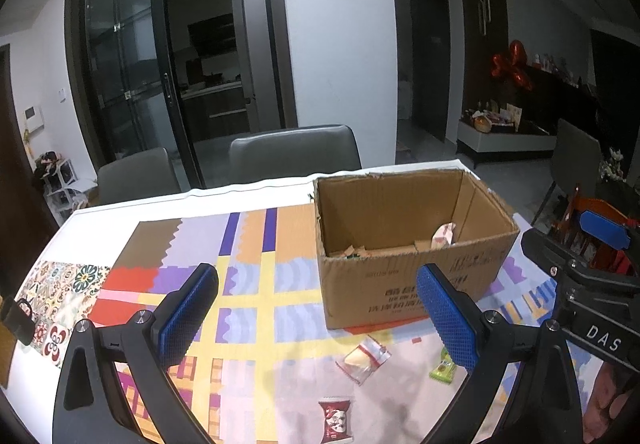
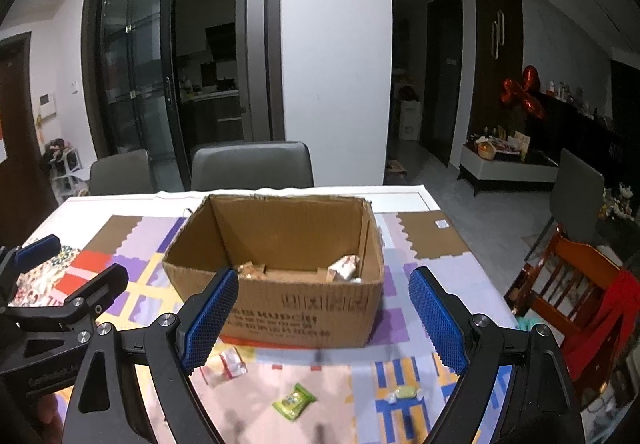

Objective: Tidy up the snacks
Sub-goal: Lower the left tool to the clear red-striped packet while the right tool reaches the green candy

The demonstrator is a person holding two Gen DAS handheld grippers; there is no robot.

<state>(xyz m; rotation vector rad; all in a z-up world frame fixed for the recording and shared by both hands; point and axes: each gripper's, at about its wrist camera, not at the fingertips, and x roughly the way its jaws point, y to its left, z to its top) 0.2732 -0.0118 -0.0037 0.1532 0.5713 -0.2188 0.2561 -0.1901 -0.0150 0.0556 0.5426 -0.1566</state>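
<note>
1. Both grippers, left gripper and right gripper, gape wide, empty, hovering over table's near edge.
2. Cardboard box sits mid-table, open-topped to receive snacks.
3. Loose snacks lie before it: clear packet, red packet, green packet.

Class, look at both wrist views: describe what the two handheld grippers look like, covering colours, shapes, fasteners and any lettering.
Both the left gripper and the right gripper have curved black arms ending in blue, grid-textured rectangular pads, with silver round screws at the joints. In the left wrist view the right gripper's black body carries white letters "DAS"; in the right wrist view the left gripper's lettering is too blurred to read.
</note>
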